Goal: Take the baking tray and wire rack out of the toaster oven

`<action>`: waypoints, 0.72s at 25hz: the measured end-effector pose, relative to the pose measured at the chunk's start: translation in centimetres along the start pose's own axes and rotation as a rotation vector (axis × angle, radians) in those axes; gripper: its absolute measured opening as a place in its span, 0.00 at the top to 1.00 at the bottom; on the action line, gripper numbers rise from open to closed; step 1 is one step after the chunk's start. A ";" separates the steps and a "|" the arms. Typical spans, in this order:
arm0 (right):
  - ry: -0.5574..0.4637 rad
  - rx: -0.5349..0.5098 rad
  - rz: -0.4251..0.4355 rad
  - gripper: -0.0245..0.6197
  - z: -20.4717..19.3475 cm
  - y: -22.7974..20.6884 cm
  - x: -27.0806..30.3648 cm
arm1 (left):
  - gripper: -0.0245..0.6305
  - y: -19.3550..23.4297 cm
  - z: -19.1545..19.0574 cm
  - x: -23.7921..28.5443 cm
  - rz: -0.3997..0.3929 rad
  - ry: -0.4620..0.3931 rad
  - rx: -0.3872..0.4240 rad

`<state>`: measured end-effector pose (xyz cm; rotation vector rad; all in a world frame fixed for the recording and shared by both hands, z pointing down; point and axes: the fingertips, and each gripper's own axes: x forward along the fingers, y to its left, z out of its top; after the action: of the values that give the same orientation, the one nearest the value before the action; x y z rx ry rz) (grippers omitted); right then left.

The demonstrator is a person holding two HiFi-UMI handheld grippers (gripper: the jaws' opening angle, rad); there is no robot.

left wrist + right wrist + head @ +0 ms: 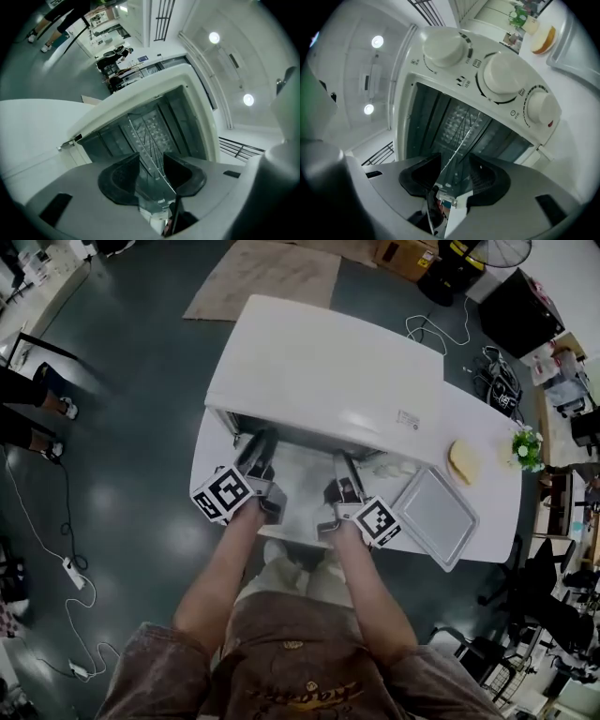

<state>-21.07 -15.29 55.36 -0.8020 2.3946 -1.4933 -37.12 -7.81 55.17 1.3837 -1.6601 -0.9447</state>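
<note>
The white toaster oven (pixel 328 371) stands on a white table (pixel 487 418) with its door folded down toward me. The wire rack (pixel 150 131) sits inside the cavity and shows nearly edge-on in both gripper views (pixel 461 124). My left gripper (pixel 261 448) is at the left of the oven mouth, its jaws open with the rack's front edge in the gap (pixel 151 176). My right gripper (pixel 342 470) is at the right of the mouth, likewise open around the rack's edge (pixel 454 176). The baking tray (pixel 436 517) lies on the table to the oven's right.
A piece of bread (pixel 464 460) and a small plant (pixel 527 446) sit on the table's far right. Three knobs (pixel 501 77) line the oven's front. A person's legs (pixel 28 409) stand at the left, and cables with a power strip (pixel 73 570) lie on the floor.
</note>
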 end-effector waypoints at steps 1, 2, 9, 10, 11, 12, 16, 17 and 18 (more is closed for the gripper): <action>-0.020 0.021 -0.011 0.71 0.0 -0.5 0.4 | 0.75 0.4 0.1 0.5 0.001 -0.003 -0.010; -0.040 0.042 -0.027 0.71 0.1 -1.1 0.8 | 0.75 0.7 0.2 0.9 -0.001 -0.006 -0.021; -0.120 0.069 -0.013 0.76 1.2 -1.3 2.7 | 0.75 0.9 0.2 3.4 -0.038 0.016 -0.044; -0.124 0.067 -0.012 0.77 1.4 -1.2 3.0 | 0.75 0.8 0.2 3.7 -0.043 0.022 -0.039; -0.128 0.066 -0.013 0.77 1.6 -1.2 3.3 | 0.76 0.7 0.2 4.1 -0.045 0.027 -0.035; -0.132 0.065 -0.016 0.78 1.8 -1.3 3.6 | 0.77 0.6 0.2 4.4 -0.045 0.030 -0.035; -0.131 0.062 -0.028 0.83 2.6 -1.6 4.5 | 0.84 0.9 0.0 5.5 -0.030 0.039 -0.049; -0.126 0.061 -0.028 0.85 2.5 -1.5 4.6 | 0.86 0.9 0.0 5.6 -0.031 0.039 -0.052; -0.123 0.060 -0.029 0.87 2.5 -1.5 4.7 | 0.87 0.8 0.0 5.6 -0.035 0.039 -0.055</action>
<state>-23.38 -20.28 55.96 -0.8911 2.2476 -1.4737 -38.09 -13.20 56.42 1.3892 -1.5748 -0.9704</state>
